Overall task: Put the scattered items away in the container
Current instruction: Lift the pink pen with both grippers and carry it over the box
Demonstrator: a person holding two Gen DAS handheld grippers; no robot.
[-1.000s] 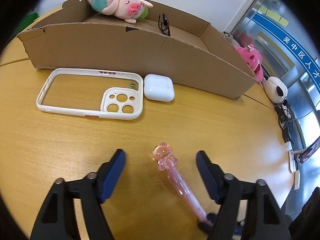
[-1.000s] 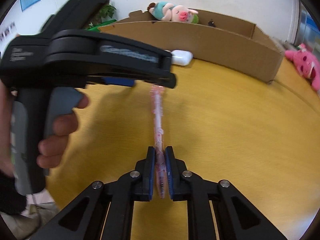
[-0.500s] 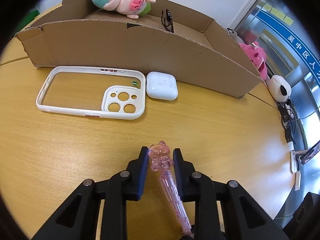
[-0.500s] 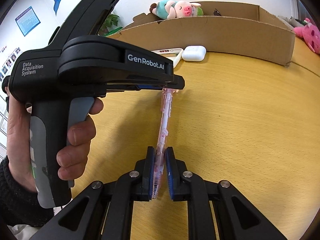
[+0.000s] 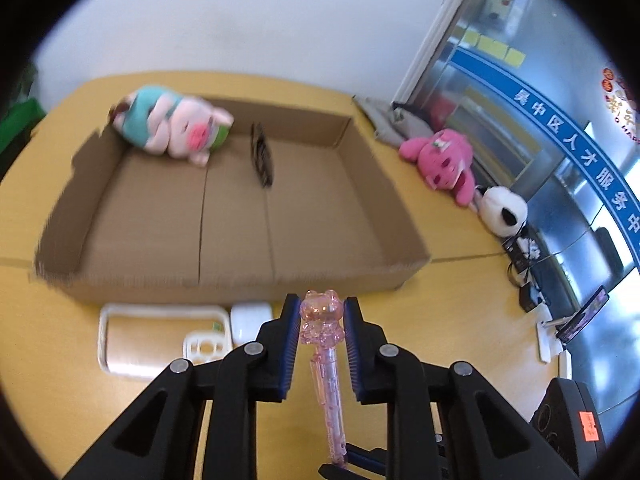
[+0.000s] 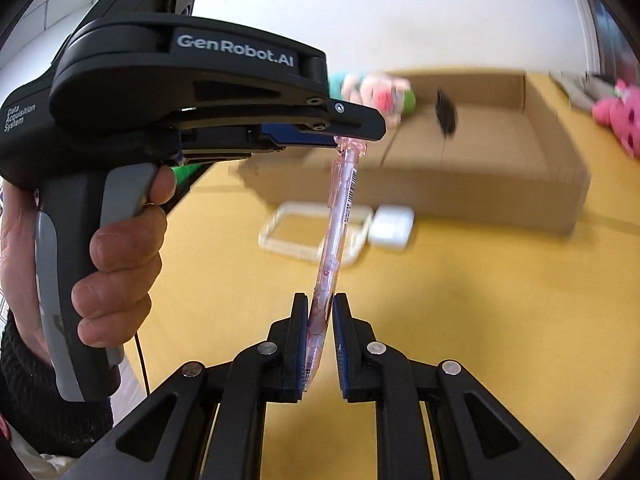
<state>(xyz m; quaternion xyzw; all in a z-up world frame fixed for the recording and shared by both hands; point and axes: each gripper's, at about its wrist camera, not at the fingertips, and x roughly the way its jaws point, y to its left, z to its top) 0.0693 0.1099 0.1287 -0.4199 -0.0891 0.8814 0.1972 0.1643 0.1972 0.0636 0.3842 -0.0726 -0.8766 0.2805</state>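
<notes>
My left gripper is shut on the bear-shaped top of a pink translucent pen. My right gripper still pinches the pen's lower end, though its jaws look slightly parted. Both hold the pen in the air, in front of the cardboard box. The box holds a plush pig and a black hair clip. A white phone case and a white earbud case lie on the wooden table just before the box.
A pink plush and a panda plush lie at the table's right edge. Cables and a phone on a stand sit further right. The box's near wall stands between the pen and the box floor.
The left gripper closed on the pen's bear top, then both grippers lifted the pen off the table and tilted up over the box. The right jaws have eased slightly.
</notes>
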